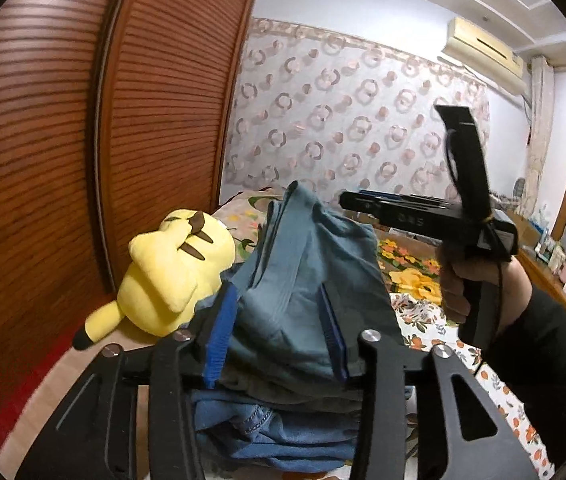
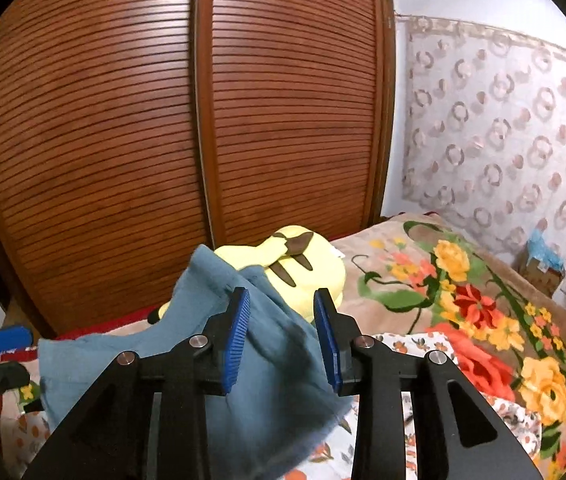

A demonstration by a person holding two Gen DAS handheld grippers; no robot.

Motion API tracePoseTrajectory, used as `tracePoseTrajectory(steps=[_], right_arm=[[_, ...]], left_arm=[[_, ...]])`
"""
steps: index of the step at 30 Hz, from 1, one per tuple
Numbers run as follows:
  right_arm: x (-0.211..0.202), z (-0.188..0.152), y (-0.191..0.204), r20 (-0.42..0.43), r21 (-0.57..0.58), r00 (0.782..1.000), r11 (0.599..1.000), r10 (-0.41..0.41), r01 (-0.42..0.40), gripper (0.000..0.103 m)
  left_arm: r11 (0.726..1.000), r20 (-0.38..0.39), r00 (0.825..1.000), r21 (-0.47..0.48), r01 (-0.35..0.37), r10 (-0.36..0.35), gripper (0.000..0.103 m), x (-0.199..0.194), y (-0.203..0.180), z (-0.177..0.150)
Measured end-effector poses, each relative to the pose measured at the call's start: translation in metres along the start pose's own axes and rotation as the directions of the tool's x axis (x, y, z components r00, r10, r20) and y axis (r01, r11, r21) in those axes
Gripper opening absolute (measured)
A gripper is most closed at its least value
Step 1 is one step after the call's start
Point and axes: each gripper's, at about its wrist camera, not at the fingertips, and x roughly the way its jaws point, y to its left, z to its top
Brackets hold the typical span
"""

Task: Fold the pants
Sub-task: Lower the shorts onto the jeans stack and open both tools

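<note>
Teal pants (image 1: 307, 264), bunched, lifted above floral bed, beside yellow plush
</note>
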Motion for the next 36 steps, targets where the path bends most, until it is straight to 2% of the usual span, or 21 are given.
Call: tracePoseTrajectory(steps=[5, 9, 15, 21, 29, 36], right_arm=[[-0.01, -0.017, -0.002, -0.02, 0.019, 0.999, 0.999, 0.04, -0.039, 0.034], [-0.004, -0.022, -0.003, -0.052, 0.028, 0.997, 0.998, 0.058, -0.056, 0.034], [0.021, -0.016, -0.02, -0.093, 0.068, 0.995, 0.997, 0.031, -0.025, 0.034], [0.036, -0.016, -0.023, -0.107, 0.1, 0.994, 0.995, 0.024, -0.013, 0.034], [0.008, -0.019, -0.004, -0.06, 0.106, 0.998, 0.994, 0.008, -0.002, 0.034], [-0.02, -0.032, 0.022, -0.055, 0.105, 0.998, 0.994, -0.007, 0.013, 0.034]], left_arm=[[0.999, -0.051, 0.999, 0.043, -0.006, 0.008, 0.045, 0.013, -0.003, 0.001], [0.997, -0.085, 0.995, 0.07, -0.039, 0.045, 0.045, 0.021, -0.005, -0.003], [0.994, -0.138, 0.986, 0.07, -0.086, 0.095, 0.045, 0.034, 0.004, -0.014], [0.993, -0.167, 0.98, 0.073, -0.098, 0.109, 0.045, 0.04, 0.008, -0.021], [0.992, -0.161, 0.981, 0.079, -0.095, 0.106, 0.045, 0.03, 0.008, -0.021], [0.992, -0.16, 0.983, 0.093, -0.08, 0.094, 0.045, 0.016, 0.009, -0.024]])
